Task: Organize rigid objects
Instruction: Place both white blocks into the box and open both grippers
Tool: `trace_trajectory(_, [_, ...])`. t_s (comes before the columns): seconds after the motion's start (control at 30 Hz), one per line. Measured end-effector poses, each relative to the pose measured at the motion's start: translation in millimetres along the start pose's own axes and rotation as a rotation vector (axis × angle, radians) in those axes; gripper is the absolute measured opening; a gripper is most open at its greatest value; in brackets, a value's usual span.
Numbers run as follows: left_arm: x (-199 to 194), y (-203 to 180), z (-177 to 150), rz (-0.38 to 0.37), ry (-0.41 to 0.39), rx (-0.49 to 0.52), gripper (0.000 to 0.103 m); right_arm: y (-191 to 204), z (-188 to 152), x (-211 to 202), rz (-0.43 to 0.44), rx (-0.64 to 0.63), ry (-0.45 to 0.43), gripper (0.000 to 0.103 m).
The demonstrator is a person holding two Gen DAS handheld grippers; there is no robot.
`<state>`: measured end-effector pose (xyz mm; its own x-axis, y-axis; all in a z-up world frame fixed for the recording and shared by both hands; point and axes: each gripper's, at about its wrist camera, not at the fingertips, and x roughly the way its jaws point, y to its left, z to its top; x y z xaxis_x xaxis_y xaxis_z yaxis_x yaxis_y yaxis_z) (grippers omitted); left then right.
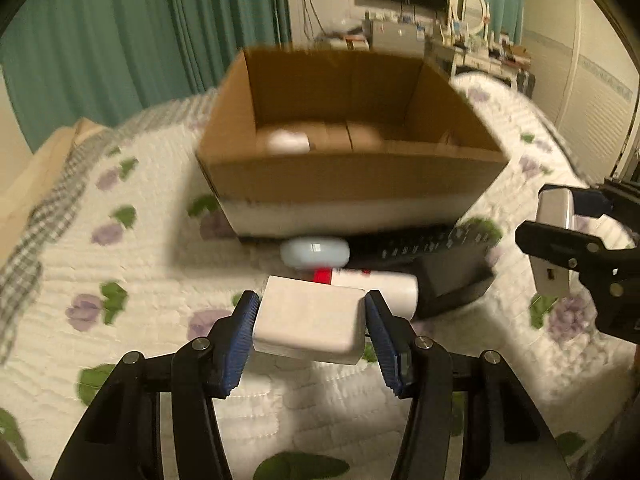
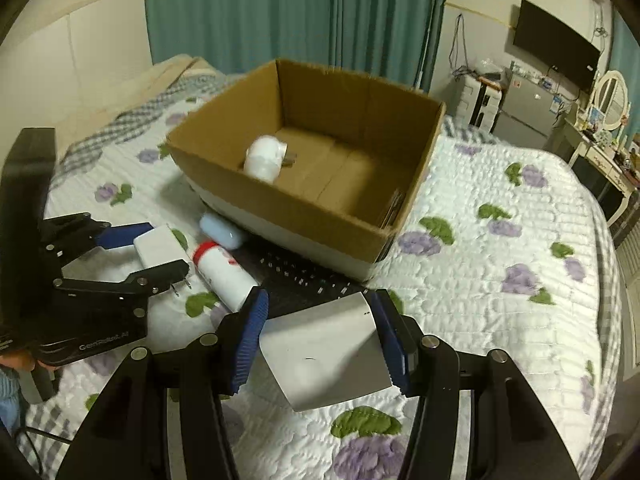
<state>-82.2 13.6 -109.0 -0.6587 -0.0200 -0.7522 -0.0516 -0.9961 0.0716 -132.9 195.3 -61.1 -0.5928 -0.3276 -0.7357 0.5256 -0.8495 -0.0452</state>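
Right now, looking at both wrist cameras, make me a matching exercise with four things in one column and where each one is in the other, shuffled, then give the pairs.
Things:
1. white block
2. silver box
3. white roll
4. pale blue disc

Places:
A. inside the cardboard box
B. between the right gripper fingers
C. on the quilt against the carton's front edge
D. between the left gripper fingers

Pairs: 1-D, 2-B, 3-A, 4-C
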Motion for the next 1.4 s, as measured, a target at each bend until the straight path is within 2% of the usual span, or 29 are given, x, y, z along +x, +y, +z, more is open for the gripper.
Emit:
trace_trajectory(0.13, [-29.4, 2.6, 19.4, 0.009, -0.078, -0.019, 0.055, 0.6, 16.2, -29.2, -0.021, -0.017, -0.060, 0.054])
trace_trajectory(0.3, [-54.2, 8.8, 56.5, 0.004, -0.159, -0.029, 0.055, -4.2, 53.6, -61.2, -0.062, -0.031, -0.161, 0.054])
trace_trajectory(0.43, [-63.5, 11.2, 89.1, -0.005, -0.217, -0.024, 0.055, -11.3, 85.8, -69.8, -0.068, -0.035, -0.220, 0.054])
trace_trajectory(0.57, [-53.2, 15.4, 124.0, 0.007, -0.251, -0.023, 0.055, -21.8, 120.6, -58.5, -0.067, -0.035, -0.260, 0.053])
trace_trajectory(0.77, [-5.2, 16.5, 160.3, 0.003, -0.232, -0.018, 0.055, -37.4, 158.4, -11.4, -0.052, -0.030, -0.259, 0.053])
trace_trajectory(0.97, [64.6, 1.1, 156.6, -0.032, -0.126, 0.003, 0.055, -56.4, 172.8, 42.7, -0.053, -0.015, -0.224, 0.053])
trace_trajectory(1.07, [86.6, -5.8, 151.5, -0.055, -0.091, 0.015, 0.055, -66.2, 169.1, 60.4, -0.045, 0.005, -0.204, 0.053])
trace_trajectory(1.27, [100.1, -16.6, 145.2, -0.079, -0.076, 0.051, 0.059, -73.2, 157.9, 79.7, -0.034, 0.016, -0.157, 0.053])
trace_trajectory(1.3, [97.0, -17.3, 145.2, -0.070, -0.087, 0.051, 0.063, -74.6, 156.1, 77.3, -0.031, 0.023, -0.162, 0.054])
trace_trajectory(1.4, [82.4, -11.1, 148.0, -0.058, -0.130, 0.034, 0.064, -76.0, 155.3, 69.4, -0.018, 0.041, -0.179, 0.054])
